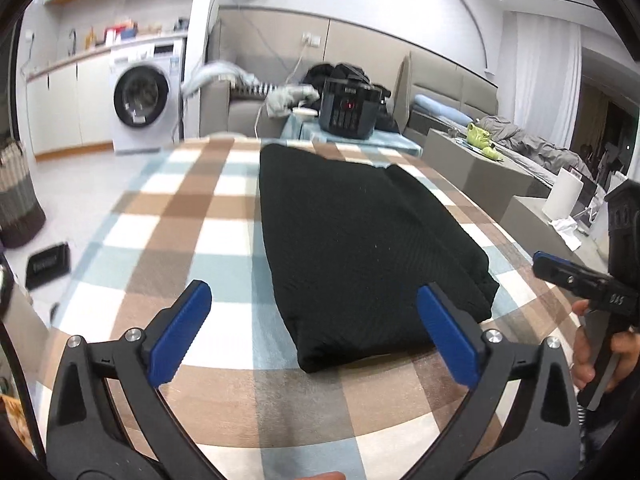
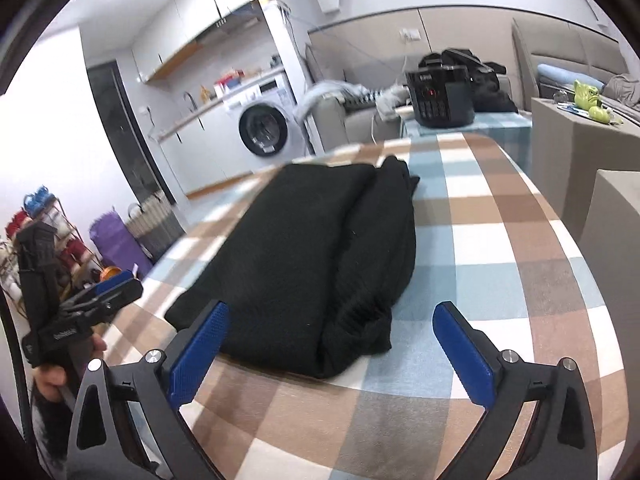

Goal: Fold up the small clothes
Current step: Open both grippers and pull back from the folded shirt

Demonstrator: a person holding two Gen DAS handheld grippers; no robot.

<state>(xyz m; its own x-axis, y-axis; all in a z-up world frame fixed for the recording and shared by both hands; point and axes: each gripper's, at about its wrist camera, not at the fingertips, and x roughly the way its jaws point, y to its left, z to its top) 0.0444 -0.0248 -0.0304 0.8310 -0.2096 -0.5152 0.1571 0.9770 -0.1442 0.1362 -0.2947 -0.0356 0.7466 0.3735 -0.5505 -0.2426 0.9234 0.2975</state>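
My left tongs (image 1: pixel 314 330) and right tongs (image 2: pixel 332 346) both gape wide, gripping nothing; the folded black garment (image 1: pixel 360 248) lies on the checked counter (image 1: pixel 168 208), at twelve o'clock

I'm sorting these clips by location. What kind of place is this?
Most likely a small home or studio flat: a washing machine under a kitchen counter, a bed with grey bedding, and a checked tablecloth carrying a folded black garment.
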